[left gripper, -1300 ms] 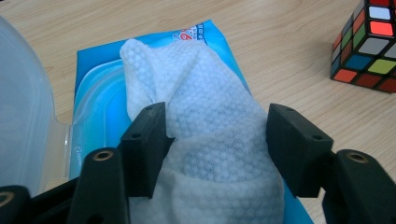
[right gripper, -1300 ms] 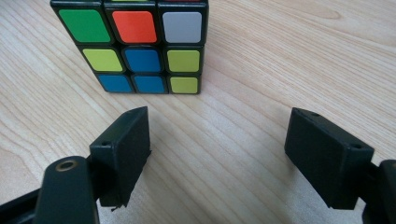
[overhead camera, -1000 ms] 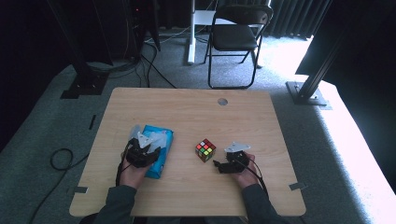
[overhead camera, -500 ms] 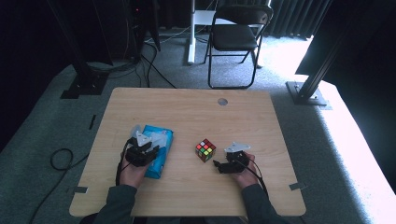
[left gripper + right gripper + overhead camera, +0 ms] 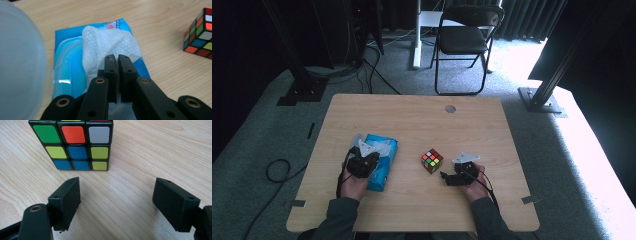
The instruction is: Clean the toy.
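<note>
High view: my left hand-held gripper (image 5: 371, 151) sits over the blue wipes pack (image 5: 381, 162), which lies on the left half of the table (image 5: 412, 115), near my edge. My right hand-held gripper (image 5: 444, 176) rests on the table just beside the puzzle cube (image 5: 432, 160), pointing toward it without touching. The cube stands near the table's centre, well apart from the pack. A folding chair (image 5: 464, 37) stands beyond the far edge.

Left gripper view: my jaws have just been closing and are now pressed together on a fold of the white wipe (image 5: 107, 47) that rises out of the pack (image 5: 66, 57). The wipe's free part spreads over the pack's top ahead of the jaws. The pack's translucent lid (image 5: 20, 60) stands raised at the left. The cube (image 5: 200, 32) appears at the upper right.

Right gripper view: my jaws stand spread, with bare table (image 5: 150, 152) between them. The cube (image 5: 73, 143) sits just ahead, apart from both pads.
</note>
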Demonstrator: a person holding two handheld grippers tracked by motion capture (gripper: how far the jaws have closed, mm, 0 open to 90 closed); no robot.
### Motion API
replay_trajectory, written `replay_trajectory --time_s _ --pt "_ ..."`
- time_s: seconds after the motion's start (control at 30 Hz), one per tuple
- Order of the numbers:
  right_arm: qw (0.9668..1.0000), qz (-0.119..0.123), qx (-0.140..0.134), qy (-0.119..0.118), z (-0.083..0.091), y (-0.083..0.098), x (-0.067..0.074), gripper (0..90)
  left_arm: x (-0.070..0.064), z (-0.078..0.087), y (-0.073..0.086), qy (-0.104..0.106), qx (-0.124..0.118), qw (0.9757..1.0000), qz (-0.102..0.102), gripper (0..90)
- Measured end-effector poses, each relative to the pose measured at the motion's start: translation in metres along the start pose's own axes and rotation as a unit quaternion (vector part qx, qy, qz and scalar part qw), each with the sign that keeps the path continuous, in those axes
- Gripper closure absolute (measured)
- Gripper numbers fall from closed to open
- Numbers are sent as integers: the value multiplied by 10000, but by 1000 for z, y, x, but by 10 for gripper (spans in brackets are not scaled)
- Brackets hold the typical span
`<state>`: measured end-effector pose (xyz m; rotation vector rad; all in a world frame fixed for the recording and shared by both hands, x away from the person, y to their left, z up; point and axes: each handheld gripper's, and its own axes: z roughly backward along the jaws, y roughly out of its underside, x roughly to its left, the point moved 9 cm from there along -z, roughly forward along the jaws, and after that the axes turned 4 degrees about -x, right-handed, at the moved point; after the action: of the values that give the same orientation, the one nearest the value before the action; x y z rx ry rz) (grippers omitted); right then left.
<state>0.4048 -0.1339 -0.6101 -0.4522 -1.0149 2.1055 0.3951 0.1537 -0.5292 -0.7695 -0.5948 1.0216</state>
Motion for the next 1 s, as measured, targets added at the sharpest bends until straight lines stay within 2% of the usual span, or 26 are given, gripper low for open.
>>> replay_trajectory --time_s 0.3,0.63,0.9,1.0 --pt "10000 7 -4 -2 0 0 0 220 -4 3 -7 158 -90 9998 65 889" --pt "10000 -1 -7 0 0 0 0 220 -26 -1 -21 421 -175 9990 -13 891" --pt "10000 4 -3 0 0 0 0 220 -37 -4 -22 534 -150 9984 -87 893" --pt "10000 1 -4 1 0 0 0 220 -43 -4 -25 640 -180 9977 -100 893"
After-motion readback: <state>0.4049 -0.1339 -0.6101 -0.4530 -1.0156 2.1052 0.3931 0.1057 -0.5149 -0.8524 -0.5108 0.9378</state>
